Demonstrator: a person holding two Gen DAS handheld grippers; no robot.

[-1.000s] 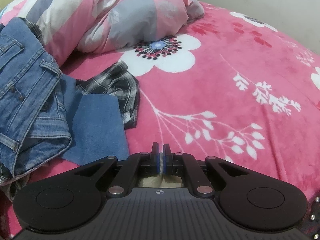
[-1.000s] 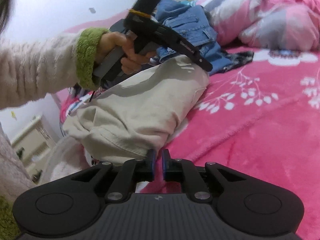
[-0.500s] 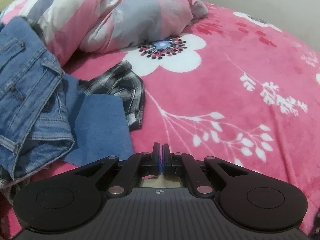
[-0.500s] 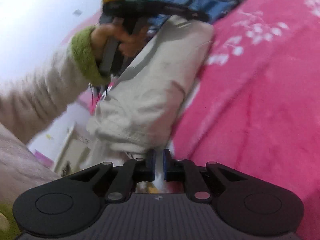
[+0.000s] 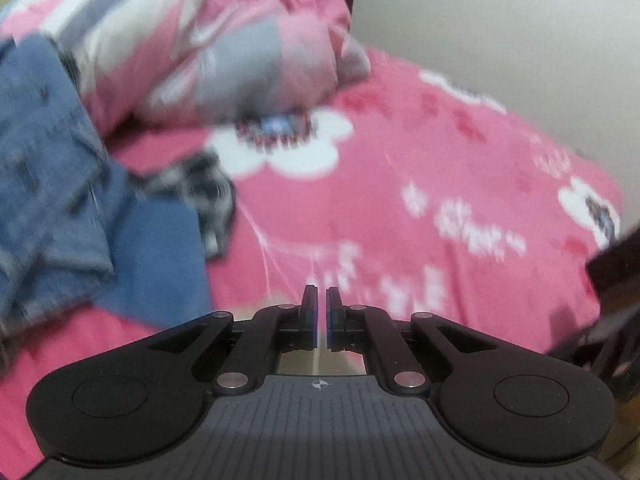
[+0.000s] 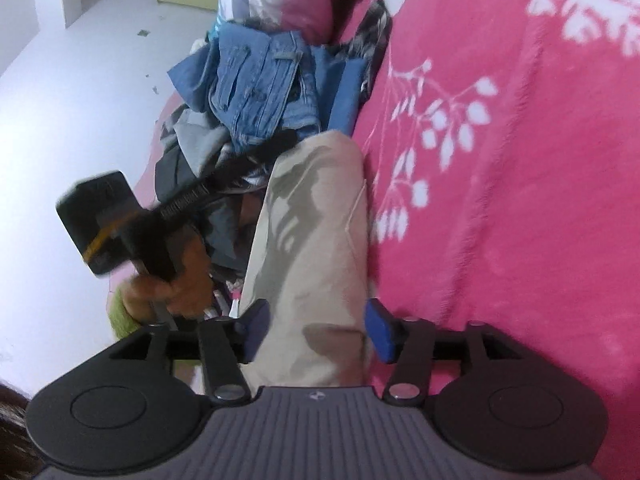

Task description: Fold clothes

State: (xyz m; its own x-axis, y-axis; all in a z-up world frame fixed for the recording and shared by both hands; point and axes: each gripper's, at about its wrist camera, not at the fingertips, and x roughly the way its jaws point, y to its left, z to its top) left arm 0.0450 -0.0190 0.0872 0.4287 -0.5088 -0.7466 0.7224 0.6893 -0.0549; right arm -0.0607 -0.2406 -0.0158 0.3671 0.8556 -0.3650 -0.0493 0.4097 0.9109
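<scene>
A beige folded garment lies on the pink floral bed cover. My right gripper is open, its blue pads on either side of the beige garment's near end. My left gripper is nearly shut and empty above the bed cover; the view is blurred. It also shows in the right wrist view, held by a hand over the clothes pile. Blue jeans lie in that pile.
A dark blue cloth and a plaid garment lie beside the jeans. A pink, grey and white quilt is bunched at the back. A wall is behind the bed. The floor is to the left.
My right gripper has rolled sideways and opened around the beige garment's end. My left gripper has shifted, blurring its view, and its jaws have parted slightly.
</scene>
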